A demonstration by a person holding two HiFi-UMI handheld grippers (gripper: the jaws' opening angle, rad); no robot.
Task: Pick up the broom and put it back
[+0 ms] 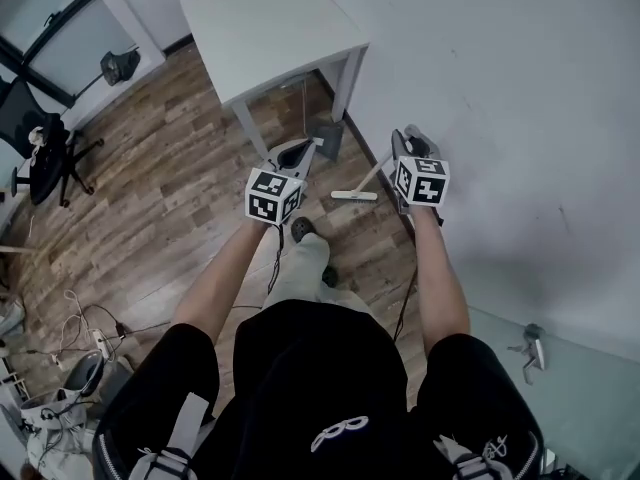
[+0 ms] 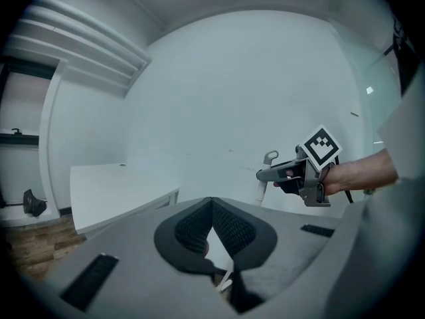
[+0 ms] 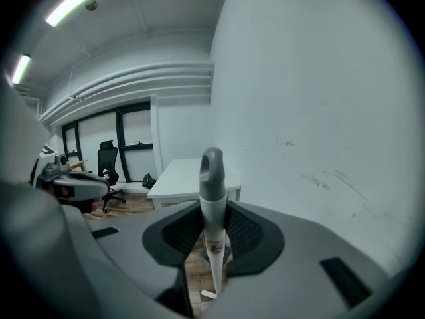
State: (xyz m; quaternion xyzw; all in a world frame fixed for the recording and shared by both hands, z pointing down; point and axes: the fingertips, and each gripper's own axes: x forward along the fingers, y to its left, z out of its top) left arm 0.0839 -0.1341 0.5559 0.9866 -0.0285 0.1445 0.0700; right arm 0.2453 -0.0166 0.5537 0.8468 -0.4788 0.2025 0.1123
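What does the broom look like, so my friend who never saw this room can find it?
Look at the wooden floor between the white table and the white wall. The broom is there, its handle clamped in the right gripper. It is the only thin white stick, with a grey loop on top and a small flat white head at the bottom.

Wood floor (image 1: 150, 198): white surface (image 1: 270, 28) at the far end, office chair (image 1: 45, 153) left, cables (image 1: 90, 338) near-left, broom (image 1: 355, 196) head low by the right wall.
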